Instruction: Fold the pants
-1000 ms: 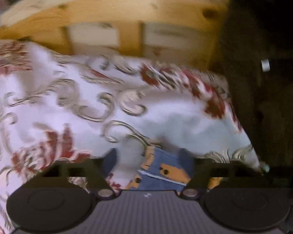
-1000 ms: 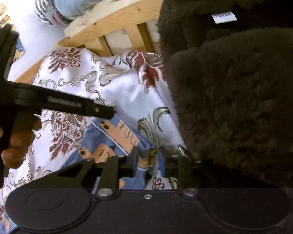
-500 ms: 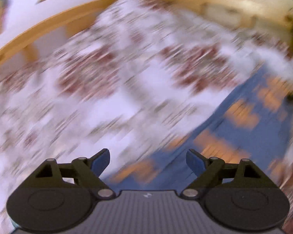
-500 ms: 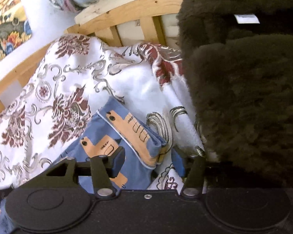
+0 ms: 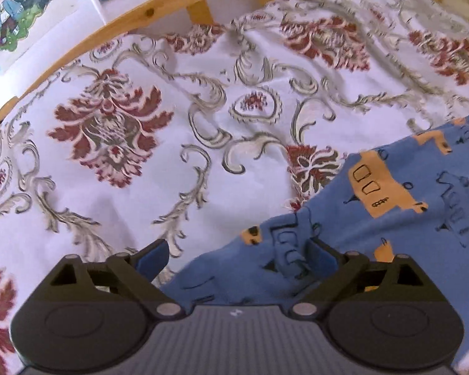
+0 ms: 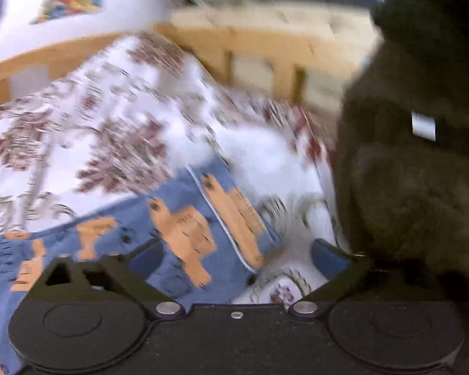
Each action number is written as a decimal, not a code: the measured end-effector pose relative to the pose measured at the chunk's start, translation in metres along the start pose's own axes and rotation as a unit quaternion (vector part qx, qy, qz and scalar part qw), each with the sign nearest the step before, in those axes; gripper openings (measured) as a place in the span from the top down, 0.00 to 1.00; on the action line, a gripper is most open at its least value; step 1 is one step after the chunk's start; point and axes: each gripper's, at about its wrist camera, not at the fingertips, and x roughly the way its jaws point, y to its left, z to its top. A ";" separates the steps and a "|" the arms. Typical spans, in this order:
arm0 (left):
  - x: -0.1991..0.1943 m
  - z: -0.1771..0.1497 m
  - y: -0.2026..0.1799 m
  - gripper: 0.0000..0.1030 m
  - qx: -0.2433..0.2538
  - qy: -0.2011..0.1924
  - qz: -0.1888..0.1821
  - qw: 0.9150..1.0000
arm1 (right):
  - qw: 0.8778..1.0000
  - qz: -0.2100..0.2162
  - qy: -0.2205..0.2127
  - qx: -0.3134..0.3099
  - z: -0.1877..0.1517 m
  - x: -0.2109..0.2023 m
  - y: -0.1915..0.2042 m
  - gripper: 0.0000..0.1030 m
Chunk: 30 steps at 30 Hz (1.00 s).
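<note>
Blue pants (image 5: pixel 390 206) printed with orange vehicles lie on a white bedspread (image 5: pixel 172 125) with red and grey flowers. In the left wrist view they stretch from the lower middle to the right edge. My left gripper (image 5: pixel 234 256) is open just above their near edge, its right finger over the cloth and its left over the bedspread. The right wrist view is blurred: the pants (image 6: pixel 178 225) lie at lower left, their white-piped end toward a dark fuzzy blanket. My right gripper (image 6: pixel 234 256) stands open over that end, holding nothing.
A wooden bed rail (image 5: pixel 134 18) curves behind the bedspread, with posters (image 5: pixel 12 9) on the white wall. In the right wrist view a dark brown fuzzy blanket (image 6: pixel 416 162) with a white label fills the right side, against the slatted wooden frame (image 6: pixel 259 56).
Both grippers have let go of the pants and opened. The left one swung left away from the blanket end to the other part of the pants. The right one drew back a little.
</note>
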 end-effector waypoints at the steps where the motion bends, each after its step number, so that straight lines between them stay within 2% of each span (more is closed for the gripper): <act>1: -0.006 0.001 0.005 0.05 0.010 -0.008 -0.008 1.000 | 1.000 0.018 -0.015 -0.019 0.000 -0.005 0.007 0.01; 4: -0.016 0.012 0.008 0.00 0.035 -0.031 -0.029 0.999 | 0.988 0.112 -0.022 -0.105 0.000 -0.013 0.043 0.01; 6: -0.018 0.025 0.007 0.00 0.038 -0.047 -0.056 0.997 | 0.971 0.185 -0.014 -0.153 -0.003 -0.012 0.069 0.01; 9: -0.009 0.046 -0.003 0.00 0.048 -0.066 -0.105 0.991 | 0.938 0.283 -0.002 -0.198 -0.006 -0.014 0.108 0.01; 12: 0.009 0.062 -0.027 0.00 0.114 -0.068 -0.143 0.981 | 0.909 0.342 -0.004 -0.240 -0.012 -0.017 0.142 0.01; 14: 0.025 0.069 -0.045 0.02 0.161 -0.061 -0.150 0.974 | 0.901 0.347 -0.001 -0.262 -0.020 -0.016 0.157 0.01; 15: 0.033 0.071 -0.052 0.09 0.179 -0.056 -0.151 0.971 | 0.899 0.347 0.005 -0.267 -0.024 -0.014 0.161 0.01; 16: 0.040 0.073 -0.060 0.22 0.192 -0.049 -0.152 0.968 | 0.897 0.351 0.016 -0.270 -0.028 -0.011 0.163 0.01; 17: 0.048 0.074 -0.064 0.28 0.197 -0.037 -0.153 0.968 | 0.895 0.354 0.026 -0.271 -0.032 -0.010 0.164 0.01; 18: 0.055 0.074 -0.068 0.37 0.197 -0.025 -0.158 0.967 | 0.895 0.355 0.033 -0.270 -0.034 -0.009 0.163 0.01; 20: 0.066 0.077 -0.066 0.44 0.181 -0.008 -0.187 0.966 | 0.895 0.358 0.034 -0.263 -0.036 -0.006 0.160 0.01; 22: 0.071 0.078 -0.059 0.66 0.156 0.001 -0.215 0.964 | 0.898 0.357 0.041 -0.255 -0.035 0.000 0.159 0.01; 23: 0.073 0.078 -0.054 0.71 0.139 0.011 -0.230 0.963 | 0.899 0.357 0.047 -0.249 -0.037 0.002 0.156 0.01; 25: 0.077 0.078 -0.047 0.73 0.124 0.019 -0.238 0.963 | 0.901 0.358 0.052 -0.238 -0.040 0.004 0.152 0.01; 30: 0.079 0.080 -0.039 0.72 0.106 0.022 -0.230 0.967 | 0.900 0.356 0.039 -0.249 -0.036 -0.003 0.152 0.01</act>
